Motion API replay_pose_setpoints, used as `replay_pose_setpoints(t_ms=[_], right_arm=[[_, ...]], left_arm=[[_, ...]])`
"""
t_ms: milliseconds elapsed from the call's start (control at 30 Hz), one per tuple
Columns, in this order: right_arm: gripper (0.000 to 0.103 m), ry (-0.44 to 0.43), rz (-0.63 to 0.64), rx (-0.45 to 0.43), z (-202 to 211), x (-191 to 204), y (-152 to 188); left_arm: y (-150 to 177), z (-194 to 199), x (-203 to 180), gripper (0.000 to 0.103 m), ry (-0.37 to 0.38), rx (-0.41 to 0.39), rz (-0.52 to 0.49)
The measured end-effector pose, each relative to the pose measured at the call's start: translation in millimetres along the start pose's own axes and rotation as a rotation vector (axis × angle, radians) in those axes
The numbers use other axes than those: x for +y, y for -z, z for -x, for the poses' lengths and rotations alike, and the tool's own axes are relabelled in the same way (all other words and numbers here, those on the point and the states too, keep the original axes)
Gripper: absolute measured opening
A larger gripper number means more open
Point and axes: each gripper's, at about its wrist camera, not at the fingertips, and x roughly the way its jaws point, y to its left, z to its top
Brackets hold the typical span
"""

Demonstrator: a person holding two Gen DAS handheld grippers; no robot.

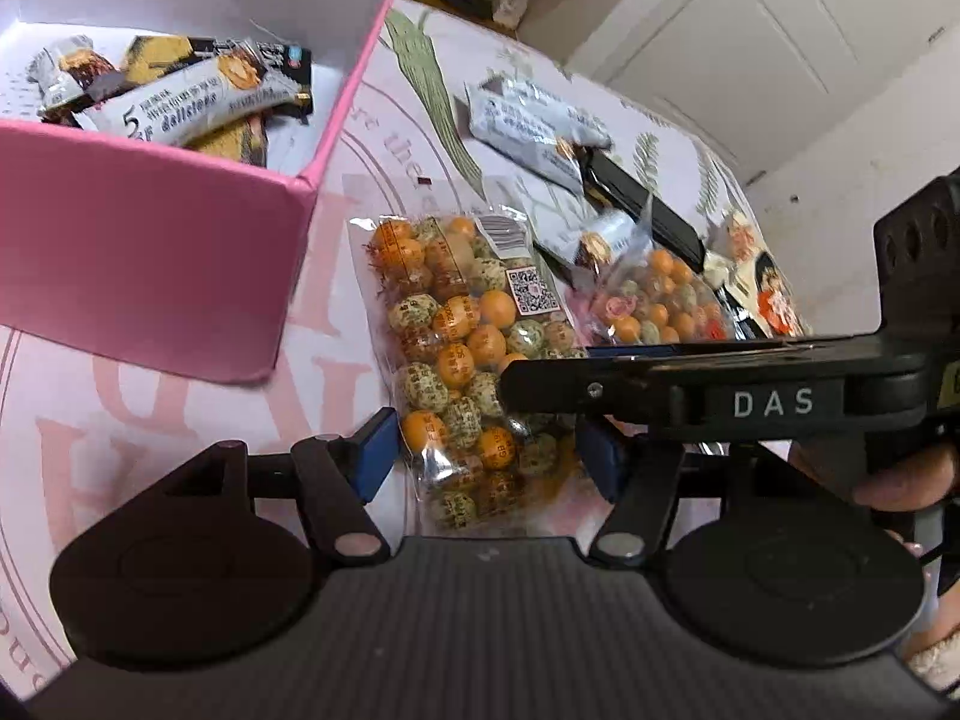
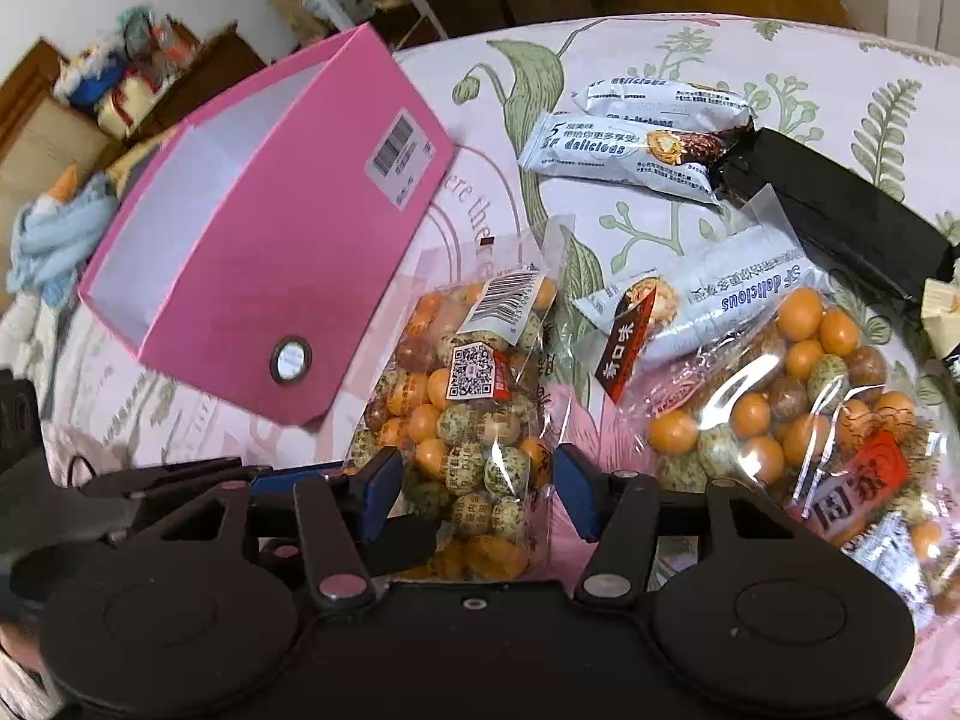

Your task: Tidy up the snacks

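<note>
Partly done: bars already in pink box upper left, while nut bag lies mid-frame between half-open, empty left gripper and right gripper, second bag and bars still out.

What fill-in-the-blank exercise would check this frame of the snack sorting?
1. The box on the table is coloured ____.
2. Several wrapped bars already lie inside the ____.
3. The bag of candy balls between the right hand-held gripper fingers carries a barcode and a ____ code sticker.
4. A second candy bag lies partly over a white ____ wrapper.

Missing words: pink; box; QR; bar
</note>
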Motion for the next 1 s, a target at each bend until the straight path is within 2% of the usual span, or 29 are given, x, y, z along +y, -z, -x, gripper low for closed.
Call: replay_pose_setpoints(t_ms=[167,400,700,1000], right_arm=[[0.063,-0.004,-0.033,0.053,3.0,2.5,4.3],[0.062,-0.013,-0.046,0.032,26.2,14.3,18.1],[0.062,-0.038,-0.036,-0.006,68.2,39.6,36.3],[0.053,-0.085,-0.026,-0.036,98.5,67.3,45.0]], left_arm=[[4.8,5.7,-19.2,0.062,-0.051,0.048,-0.115],[10.5,30.0,-33.5,0.062,-0.040,0.093,-0.140],[20.5,78.8,-55.6,0.062,-0.044,0.065,-0.213],[29.1,125.9,-53.6,0.062,-0.028,-0.002,-0.242]])
